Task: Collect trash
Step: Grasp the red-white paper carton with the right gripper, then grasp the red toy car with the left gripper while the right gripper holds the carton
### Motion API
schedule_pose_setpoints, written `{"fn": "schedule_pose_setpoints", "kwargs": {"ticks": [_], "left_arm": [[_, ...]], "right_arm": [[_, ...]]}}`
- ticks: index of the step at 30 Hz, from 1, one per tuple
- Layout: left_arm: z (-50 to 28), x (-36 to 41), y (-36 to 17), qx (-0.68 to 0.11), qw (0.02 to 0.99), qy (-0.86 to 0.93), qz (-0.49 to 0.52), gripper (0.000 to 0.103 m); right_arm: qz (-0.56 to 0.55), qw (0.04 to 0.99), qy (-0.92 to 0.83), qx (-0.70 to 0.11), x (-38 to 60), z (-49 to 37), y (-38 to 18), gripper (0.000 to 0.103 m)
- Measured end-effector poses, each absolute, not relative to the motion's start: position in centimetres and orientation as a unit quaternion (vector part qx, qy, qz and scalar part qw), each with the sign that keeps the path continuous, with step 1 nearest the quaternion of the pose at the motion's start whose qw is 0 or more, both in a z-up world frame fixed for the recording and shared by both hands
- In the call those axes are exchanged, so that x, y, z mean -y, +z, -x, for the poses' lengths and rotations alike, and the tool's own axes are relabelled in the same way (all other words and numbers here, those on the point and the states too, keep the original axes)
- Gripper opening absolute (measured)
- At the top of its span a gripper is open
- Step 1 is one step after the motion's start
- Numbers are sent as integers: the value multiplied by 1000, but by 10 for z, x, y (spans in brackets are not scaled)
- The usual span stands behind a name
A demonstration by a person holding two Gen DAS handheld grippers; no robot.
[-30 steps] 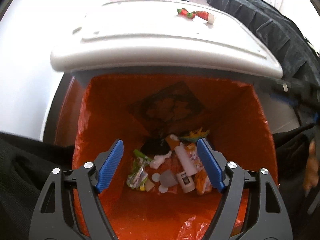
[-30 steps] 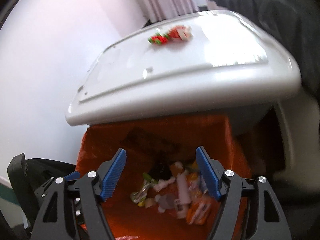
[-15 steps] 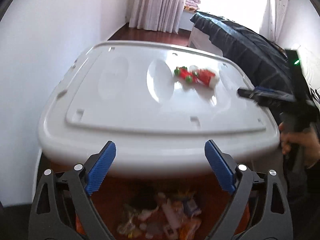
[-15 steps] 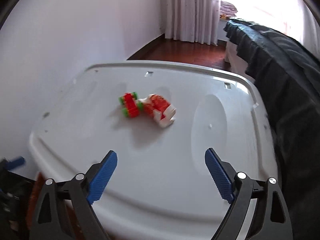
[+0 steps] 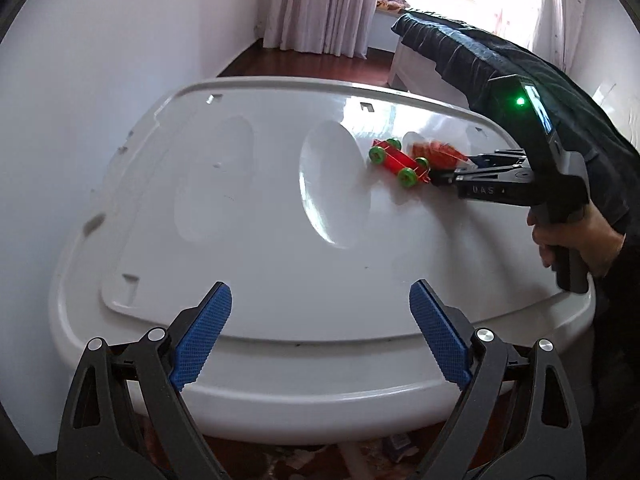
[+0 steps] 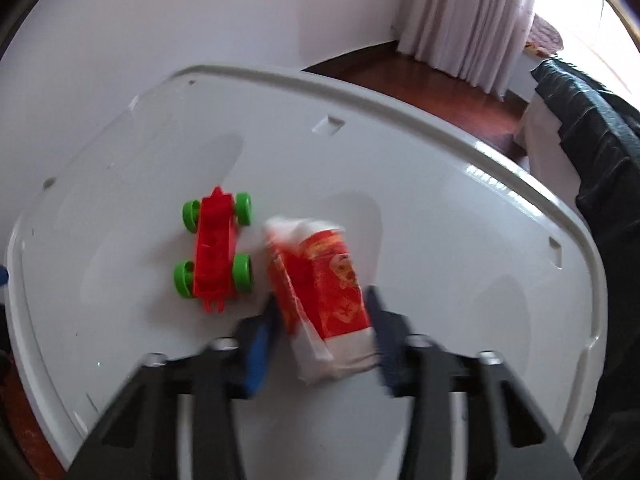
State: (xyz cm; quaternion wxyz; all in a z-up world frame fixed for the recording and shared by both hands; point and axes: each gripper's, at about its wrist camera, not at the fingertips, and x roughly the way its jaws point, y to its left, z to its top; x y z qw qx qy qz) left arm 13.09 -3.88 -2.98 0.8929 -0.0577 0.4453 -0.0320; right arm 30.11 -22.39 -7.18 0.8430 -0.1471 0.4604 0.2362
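A red and white snack wrapper (image 6: 324, 284) lies on the white bin lid (image 6: 440, 216), next to a red toy car with green wheels (image 6: 216, 252). My right gripper (image 6: 322, 312) has its blue pads on either side of the wrapper's near end, closing on it; the view is blurred. In the left wrist view the right gripper (image 5: 440, 178) reaches the wrapper (image 5: 438, 154) and the toy car (image 5: 400, 162) from the right. My left gripper (image 5: 320, 336) is open and empty above the lid's near edge (image 5: 320, 392).
Trash in the orange-lined bin shows below the lid's near edge (image 5: 352, 460). A white wall (image 5: 100, 80) is at the left. A bed with a dark cover (image 5: 560, 92) is at the right. Curtains (image 6: 464, 20) hang at the back.
Both grippers rose from the open bin to above the lid. My right gripper moved forward to the wrapper and its jaws narrowed around it. The left gripper stays open.
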Motion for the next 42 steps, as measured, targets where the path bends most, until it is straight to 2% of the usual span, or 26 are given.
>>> {"fn": "schedule_pose_setpoints", "kwargs": {"ticks": [8, 14, 18, 24, 27, 28, 29, 32, 34, 38, 42], "left_arm": [[-182, 69, -23, -443, 892, -30, 83, 88], [-238, 121, -27, -438, 895, 8, 89, 88], [-272, 149, -41, -446, 888, 68, 86, 88], [-310, 156, -76, -486, 860, 145, 54, 89], [-301, 150, -73, -466, 873, 135, 53, 76], [-296, 150, -71, -457, 880, 124, 38, 59], [-292, 151, -69, -449, 886, 113, 26, 54], [-275, 141, -67, -443, 895, 44, 24, 53], [-266, 127, -62, -444, 895, 5, 50, 38], [-246, 98, -56, -445, 891, -63, 64, 38], [-208, 69, -43, -412, 904, -101, 56, 38]], "right_arm": [[-57, 863, 150, -479, 309, -249, -40, 26], [-180, 876, 171, -414, 363, -156, 13, 27], [-186, 882, 183, -391, 366, -123, 23, 27], [-178, 877, 211, -393, 358, -124, 18, 28], [-183, 874, 213, -396, 359, -135, 14, 28], [-181, 875, 213, -396, 358, -134, 15, 28], [-183, 875, 214, -394, 357, -135, 16, 28], [-185, 877, 211, -390, 356, -133, 18, 28], [-189, 878, 210, -387, 355, -133, 18, 28], [-195, 875, 211, -390, 350, -136, 17, 28], [-182, 877, 207, -394, 340, -138, 15, 28]]}}
